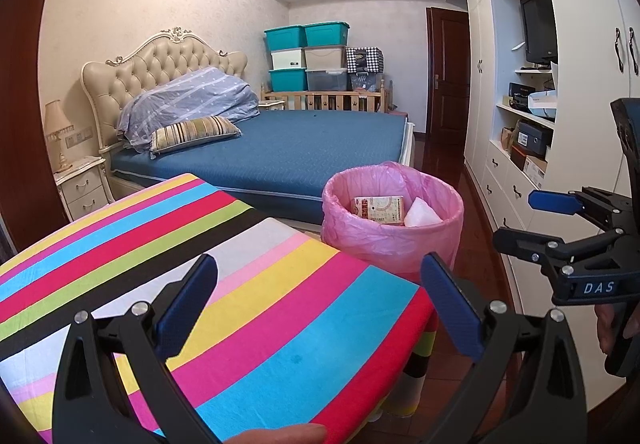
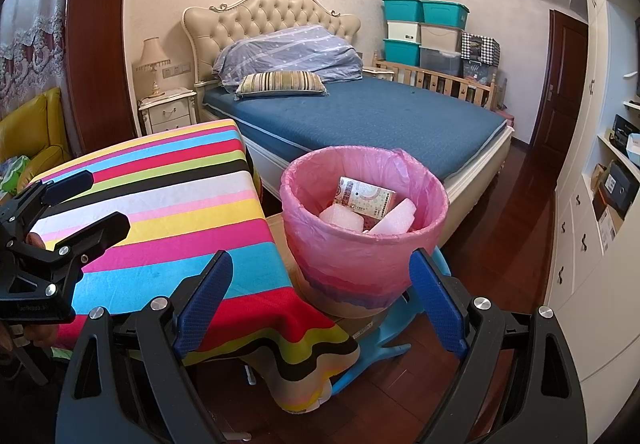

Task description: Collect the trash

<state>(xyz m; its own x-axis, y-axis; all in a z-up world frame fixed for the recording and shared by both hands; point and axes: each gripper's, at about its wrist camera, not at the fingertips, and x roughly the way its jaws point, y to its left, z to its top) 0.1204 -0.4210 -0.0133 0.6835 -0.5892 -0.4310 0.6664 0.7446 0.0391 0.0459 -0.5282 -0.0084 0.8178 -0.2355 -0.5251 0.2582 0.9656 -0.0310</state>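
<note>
- Trash sits already inside the pink-lined bin: from the left wrist view, a printed carton lies across the bin's far side, its long axis running left to right, with a white foam piece just beside it on the right.
- Relative to that bin, the left gripper hangs on the near side and a little left, over the corner of the striped counter; its jaws stand wide apart with nothing between them.
- The right gripper shows at the bin's right, at about rim height, jaws parted and empty.
- I see no loose trash on the counter from here.
- From the right wrist view, the bin lies straight ahead of the right gripper, whose released jaws frame its near wall.
- The carton leans at the bin's back, tilted down to the right; foam blocks lie in front of it.
- The left gripper hovers well left of the bin, over the counter, jaws open.
- My read: the right hand is nearer the bin, and the collecting looks about done.
</note>
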